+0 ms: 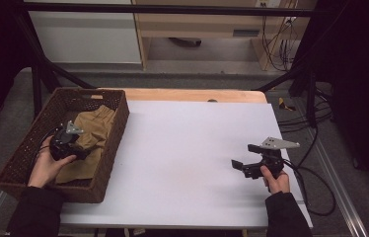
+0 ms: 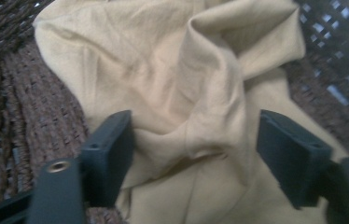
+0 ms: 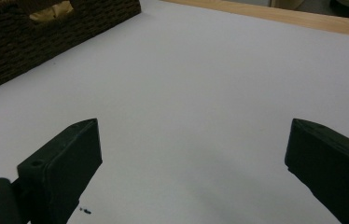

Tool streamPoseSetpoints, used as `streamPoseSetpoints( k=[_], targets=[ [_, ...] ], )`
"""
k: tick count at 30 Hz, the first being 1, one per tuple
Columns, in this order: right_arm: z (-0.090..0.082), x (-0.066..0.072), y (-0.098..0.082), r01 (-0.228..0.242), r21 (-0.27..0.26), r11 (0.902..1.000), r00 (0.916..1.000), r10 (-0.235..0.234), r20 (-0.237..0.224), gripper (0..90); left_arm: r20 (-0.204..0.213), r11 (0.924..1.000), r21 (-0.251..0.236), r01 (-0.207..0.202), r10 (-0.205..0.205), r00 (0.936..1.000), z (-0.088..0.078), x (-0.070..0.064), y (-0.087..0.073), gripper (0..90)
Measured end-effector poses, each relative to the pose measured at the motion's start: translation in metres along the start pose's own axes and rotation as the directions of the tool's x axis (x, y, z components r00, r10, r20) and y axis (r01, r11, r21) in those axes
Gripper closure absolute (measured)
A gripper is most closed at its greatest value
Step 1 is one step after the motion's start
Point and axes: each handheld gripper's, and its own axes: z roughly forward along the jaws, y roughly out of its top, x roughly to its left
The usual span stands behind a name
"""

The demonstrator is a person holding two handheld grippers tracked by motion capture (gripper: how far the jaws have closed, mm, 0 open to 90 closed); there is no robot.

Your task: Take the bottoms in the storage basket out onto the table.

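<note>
Tan cloth [image 2: 182, 93] lay crumpled in the wicker basket [image 1: 116, 126] at the worktop's [image 1: 187, 148] left edge. Left tool [image 2: 193, 140] straddled a raised fold, jaws spread, not yet pinching. Right tool [image 3: 193, 163] hovered spread over bare worktop, well apart.

Dim, grainy high view with dark corners (gripper views brighter), soft blur, faint shadows.

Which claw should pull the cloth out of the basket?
Left. The left claw straddles a fold of the tan cloth in the wicker basket; the right claw sits open over bare table.
</note>
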Motion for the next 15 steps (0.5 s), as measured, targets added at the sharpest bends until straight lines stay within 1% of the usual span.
streamPoseSetpoints(
  k=[1, 2, 3, 5, 7, 9, 11, 13, 15],
  targets=[
    [-0.0002, 0.0001, 0.0000, -0.003, 0.001, 1.0000, 1.0000, 0.003, 0.001, 4.5, -0.003, 1.0000, 0.004, -0.004, 0.004, 1.0000, 0.0002, -0.0002, -0.0005, 34.9],
    [-0.0002, 0.0001, 0.0000, -0.003, 0.001, 1.0000, 1.0000, 0.003, 0.001, 4.5, -0.008, 0.9999, 0.008, -0.015, 0.015, 0.9999, 0.0004, -0.0003, -0.0010, 34.9],
    [-0.0001, 0.0001, 0.0000, -0.002, 0.002, 1.0000, 1.0000, 0.002, 0.002, 4.5, -0.008, 0.9998, 0.013, -0.016, 0.016, 0.9998, 0.0011, -0.0003, -0.0018, 37.0],
    [0.0000, -0.0001, 0.0000, 0.000, 0.004, 1.0000, 1.0000, 0.000, 0.001, 4.5, -0.009, 0.9995, 0.022, -0.024, 0.024, 0.9997, 0.0019, -0.0002, -0.0029, 43.5],
    [0.0000, -0.0001, 0.0001, 0.000, 0.004, 1.0000, 1.0000, 0.000, 0.001, 4.5, -0.006, 0.9997, 0.022, -0.014, 0.014, 0.9999, 0.0020, 0.0001, -0.0043, 48.7],
    [-0.0001, -0.0001, 0.0001, 0.000, 0.003, 1.0000, 1.0000, 0.000, 0.001, 4.5, -0.001, 0.9998, 0.015, -0.012, 0.012, 0.9999, 0.0026, -0.0003, -0.0060, 53.0],
    [-0.0001, -0.0001, 0.0000, -0.002, 0.004, 1.0000, 1.0000, 0.002, 0.002, 4.5, 0.001, 0.9998, 0.009, -0.018, 0.018, 0.9998, 0.0029, -0.0015, -0.0078, 56.5],
    [0.0000, 0.0000, 0.0000, 0.000, 0.005, 1.0000, 1.0000, 0.000, 0.001, 4.5, 0.008, 0.9999, 0.003, -0.012, 0.012, 0.9999, 0.0029, -0.0022, -0.0092, 60.6],
    [-0.0002, 0.0000, -0.0001, 0.002, 0.003, 1.0000, 1.0000, -0.002, 0.000, 4.6, 0.012, 0.9999, 0.010, -0.009, 0.009, 0.9999, 0.0025, -0.0030, -0.0094, 64.4]
  ],
)
